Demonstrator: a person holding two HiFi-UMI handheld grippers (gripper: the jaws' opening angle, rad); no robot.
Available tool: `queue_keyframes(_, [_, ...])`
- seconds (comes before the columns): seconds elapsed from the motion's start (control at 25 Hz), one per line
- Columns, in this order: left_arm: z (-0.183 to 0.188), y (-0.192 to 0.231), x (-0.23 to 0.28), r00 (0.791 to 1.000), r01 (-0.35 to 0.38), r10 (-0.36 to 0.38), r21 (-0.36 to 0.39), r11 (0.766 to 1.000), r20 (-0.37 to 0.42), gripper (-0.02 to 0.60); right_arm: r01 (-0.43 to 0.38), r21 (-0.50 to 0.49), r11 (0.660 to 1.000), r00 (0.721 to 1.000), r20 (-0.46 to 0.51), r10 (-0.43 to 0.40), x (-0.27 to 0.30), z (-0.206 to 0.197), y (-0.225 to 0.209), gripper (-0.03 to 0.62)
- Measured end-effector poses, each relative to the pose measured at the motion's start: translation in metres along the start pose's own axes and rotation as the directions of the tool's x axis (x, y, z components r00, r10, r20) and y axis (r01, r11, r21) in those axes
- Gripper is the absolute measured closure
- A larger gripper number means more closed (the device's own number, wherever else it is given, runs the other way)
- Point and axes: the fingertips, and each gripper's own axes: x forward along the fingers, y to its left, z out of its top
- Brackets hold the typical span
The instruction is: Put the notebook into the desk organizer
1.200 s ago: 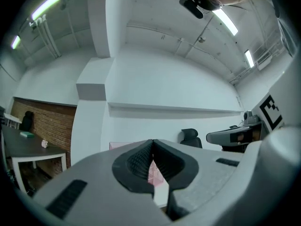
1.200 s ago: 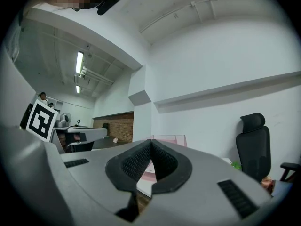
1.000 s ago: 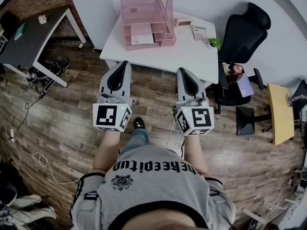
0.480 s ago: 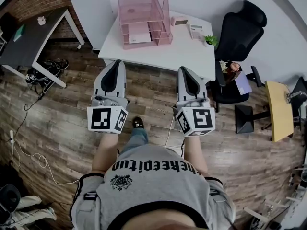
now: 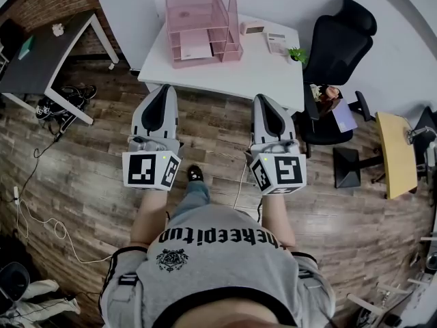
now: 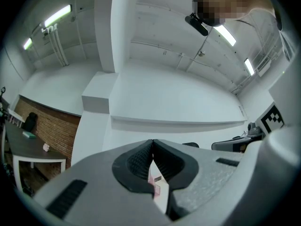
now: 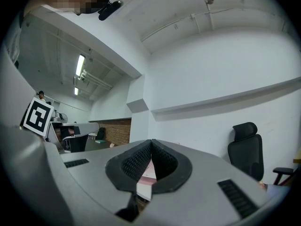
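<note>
A pink desk organizer (image 5: 201,22) stands at the far left of a white table (image 5: 239,70), with a white sheet in its lower tray. A small white pad (image 5: 276,43), possibly the notebook, lies at the table's far right beside a pink box (image 5: 256,27). My left gripper (image 5: 165,89) and right gripper (image 5: 262,100) hover over the wooden floor short of the table's near edge, side by side and pointing at it. Both are shut with nothing held. The left gripper (image 6: 152,142) shows the pink organizer (image 6: 156,186) through the gap below its tips. The right gripper (image 7: 151,142) also has its jaws together.
A black office chair (image 5: 338,39) stands right of the table, with a small plant (image 5: 297,55) on the table corner. A grey desk (image 5: 41,53) and shoes (image 5: 65,101) are at the left. A yellow table (image 5: 396,156) is far right. Cables (image 5: 34,210) trail over the floor.
Both grippers have drifted slightly; the left one's marker cube has shifted left in view. The table and organizer sit a little higher in the frame. The jaws stay shut.
</note>
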Motion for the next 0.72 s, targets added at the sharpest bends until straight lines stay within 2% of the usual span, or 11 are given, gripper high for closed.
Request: queue_keyframes(0.72, [-0.001, -0.015, 0.006, 1.000, 0.004, -0.004, -0.021, 1.000, 0.004, 0.577, 0.014, 0.015, 1.000, 1.000, 0.001, -0.014, -0.009, -0.001, -0.014, 0.592])
